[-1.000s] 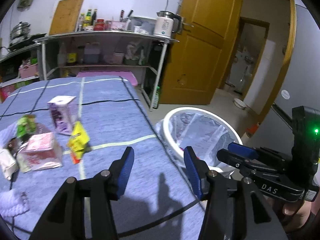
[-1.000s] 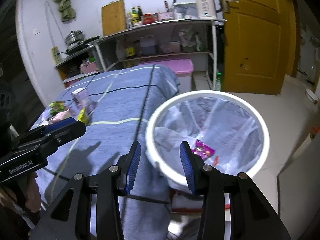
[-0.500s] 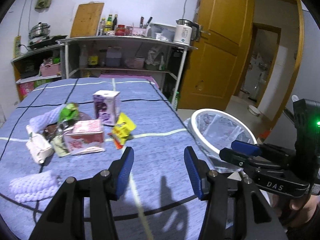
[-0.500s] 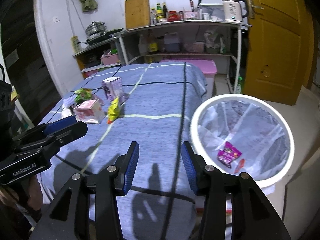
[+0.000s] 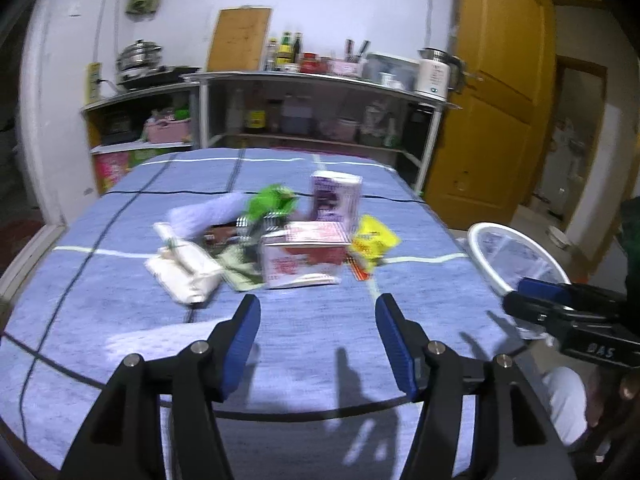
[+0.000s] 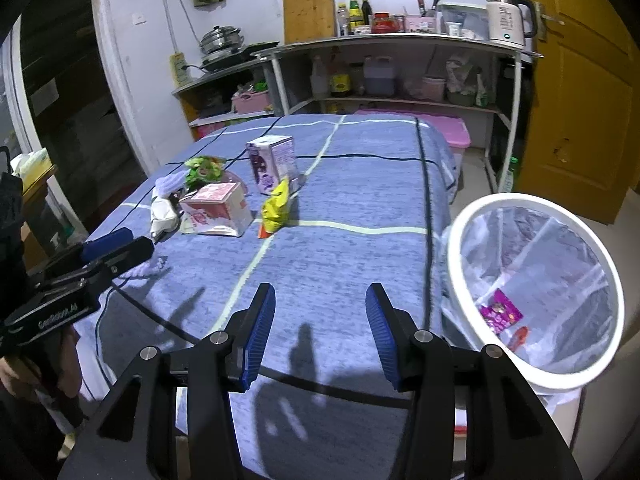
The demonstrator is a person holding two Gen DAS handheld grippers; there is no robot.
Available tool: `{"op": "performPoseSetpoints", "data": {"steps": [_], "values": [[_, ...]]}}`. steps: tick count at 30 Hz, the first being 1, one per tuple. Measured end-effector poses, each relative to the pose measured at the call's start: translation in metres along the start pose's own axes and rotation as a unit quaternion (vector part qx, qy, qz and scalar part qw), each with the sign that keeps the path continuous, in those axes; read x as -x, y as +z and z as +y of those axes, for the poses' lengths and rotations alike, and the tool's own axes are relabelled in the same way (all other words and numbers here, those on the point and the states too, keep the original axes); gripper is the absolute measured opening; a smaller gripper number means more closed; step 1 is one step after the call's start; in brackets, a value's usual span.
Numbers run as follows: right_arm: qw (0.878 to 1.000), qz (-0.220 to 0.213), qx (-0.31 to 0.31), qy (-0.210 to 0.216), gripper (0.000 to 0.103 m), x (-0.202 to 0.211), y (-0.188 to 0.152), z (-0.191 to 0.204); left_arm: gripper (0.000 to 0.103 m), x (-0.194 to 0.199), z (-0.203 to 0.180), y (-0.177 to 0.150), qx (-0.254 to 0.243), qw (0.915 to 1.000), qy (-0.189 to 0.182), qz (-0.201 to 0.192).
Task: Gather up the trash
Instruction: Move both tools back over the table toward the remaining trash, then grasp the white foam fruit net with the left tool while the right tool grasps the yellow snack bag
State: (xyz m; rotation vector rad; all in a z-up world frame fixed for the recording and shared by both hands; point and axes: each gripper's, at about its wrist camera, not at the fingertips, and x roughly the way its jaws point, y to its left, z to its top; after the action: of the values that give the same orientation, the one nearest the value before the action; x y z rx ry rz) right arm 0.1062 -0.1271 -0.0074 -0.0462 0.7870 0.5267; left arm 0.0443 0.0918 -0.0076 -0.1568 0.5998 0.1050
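Note:
A pile of trash lies mid-table on the blue cloth: a red-and-white carton point(image 5: 302, 258) point(image 6: 214, 208), a purple box point(image 5: 335, 200) point(image 6: 272, 164), a yellow wrapper point(image 5: 372, 242) point(image 6: 276, 208), a green packet point(image 5: 272, 202) point(image 6: 204, 168) and a white packet point(image 5: 186, 270) point(image 6: 163, 214). My left gripper point(image 5: 318, 342) hovers over the cloth short of the carton, its jaws opening with nothing between them. My right gripper point(image 6: 320, 332) hangs over the table's near edge, jaws also opening and empty. The white-rimmed bin point(image 6: 460, 240) point(image 5: 478, 236) beside the table holds a purple wrapper point(image 6: 500, 312).
Metal shelves point(image 6: 400, 40) with bottles, a kettle point(image 6: 506, 16) and a cutting board stand behind the table. A yellow door point(image 6: 580, 80) is at the right. A pink storage box point(image 6: 440, 128) sits past the table's far end.
Both views have swung left, away from the bin and toward the trash pile, which now sits straight ahead of the left gripper. Both pairs of jaws stand wider than before.

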Motion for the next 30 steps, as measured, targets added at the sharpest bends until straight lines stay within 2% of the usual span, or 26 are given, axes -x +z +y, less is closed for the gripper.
{"op": "performPoseSetpoints", "data": {"steps": [8, 15, 24, 30], "values": [[1.0, 0.01, 0.009, 0.013, 0.054, -0.016, 0.006, 0.013, 0.07, -0.001, 0.051, -0.006, 0.027, 0.998, 0.057, -0.003], [1.0, 0.017, 0.014, 0.017, 0.054, -0.031, 0.013, 0.02, 0.072, -0.01, 0.082, -0.02, 0.055, 0.995, 0.081, 0.017], [0.999, 0.022, 0.018, 0.017, 0.055, -0.053, 0.029, 0.025, 0.083, -0.023, 0.092, -0.031, 0.068, 0.994, 0.077, 0.039], [0.999, 0.03, 0.011, 0.021, 0.055, -0.076, 0.043, 0.023, 0.083, -0.025, 0.098, -0.033, 0.097, 0.9922, 0.062, 0.047]]}}
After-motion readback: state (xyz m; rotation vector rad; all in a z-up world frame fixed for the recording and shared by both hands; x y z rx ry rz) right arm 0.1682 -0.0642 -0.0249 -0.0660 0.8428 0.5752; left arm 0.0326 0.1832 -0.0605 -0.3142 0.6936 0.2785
